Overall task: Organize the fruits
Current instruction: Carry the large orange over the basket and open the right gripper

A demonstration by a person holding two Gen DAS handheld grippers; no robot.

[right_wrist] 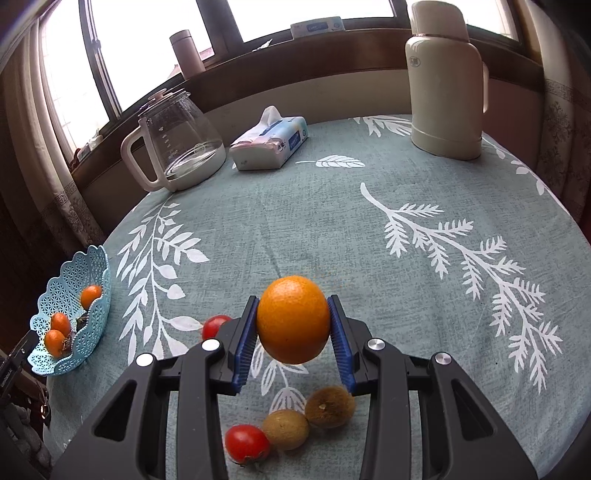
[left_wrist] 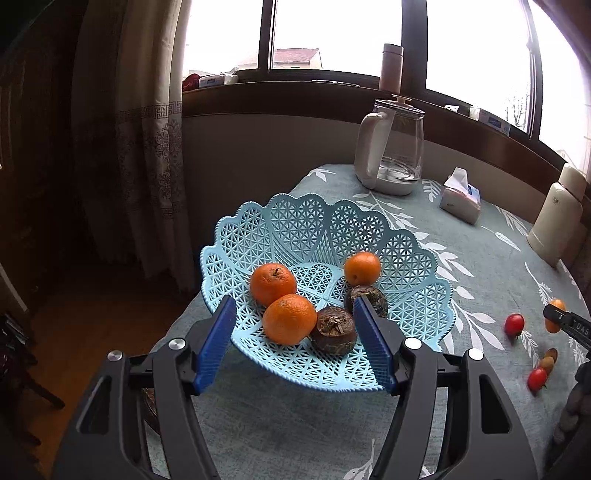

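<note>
Daylight pours in through the windows (left_wrist: pixel 332 33) behind the worktop (right_wrist: pixel 332 221), and the panes are blown out to plain white. The curtain (left_wrist: pixel 140 147) side and the corners of both views fall dark, and straight lines bow strongly toward the edges. Shadows under the fruit are soft, and focus is fairly sharp throughout.

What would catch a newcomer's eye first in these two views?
The orange clamped between the right gripper pads, lifted above the leaf-print tablecloth, draws the eye first. Next is the pale blue lattice basket near the table's left edge, holding three oranges and two dark brown fruits, with the open left gripper just in front of it. Two red tomatoes and two kiwis lie loose on the cloth under the right gripper.
</note>
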